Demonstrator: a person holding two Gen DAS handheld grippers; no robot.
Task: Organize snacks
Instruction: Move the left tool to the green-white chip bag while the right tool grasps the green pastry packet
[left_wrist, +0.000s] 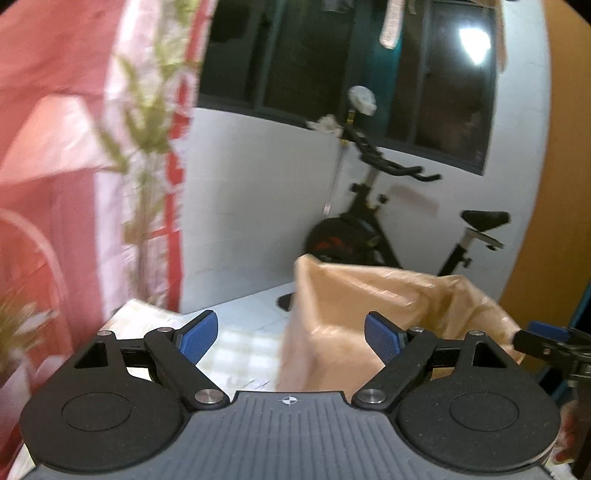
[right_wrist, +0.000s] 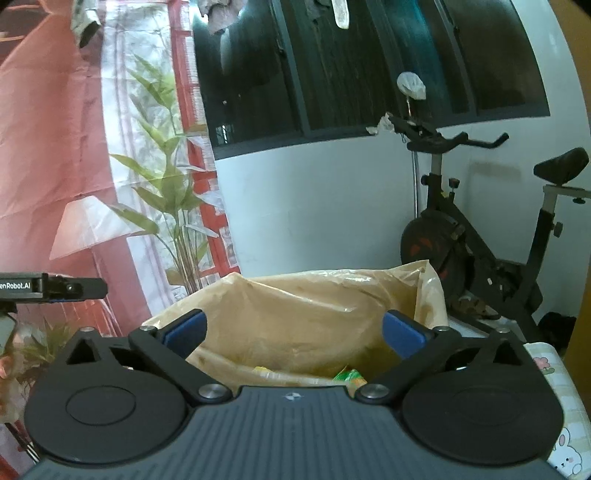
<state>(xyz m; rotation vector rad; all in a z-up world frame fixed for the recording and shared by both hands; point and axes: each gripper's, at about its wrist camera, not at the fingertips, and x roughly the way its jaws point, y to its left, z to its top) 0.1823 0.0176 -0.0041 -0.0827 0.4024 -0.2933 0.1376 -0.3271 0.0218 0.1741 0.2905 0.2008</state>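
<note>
Two grippers are mine, and both stand with jaws wide apart, nothing between the blue pads. My right gripper (right_wrist: 293, 334) hangs just over the mouth of the crinkled tan plastic bag (right_wrist: 314, 306), and down inside, close to my body, lie the snack packets (right_wrist: 349, 376), green and orange wrappers partly hidden by my own housing. My left gripper (left_wrist: 291, 338) sits beside the bag's left wall, above the pale checked tablecloth (left_wrist: 240, 350); the picture there is blurred. At its right edge my other gripper's black finger pokes in against the bag rim. Beyond the table, a black exercise bike (right_wrist: 480, 240) stands against the white wall, under a dark window (right_wrist: 369, 62). To the left hangs a red and white printed backdrop with green bamboo leaves (right_wrist: 159, 166).
</note>
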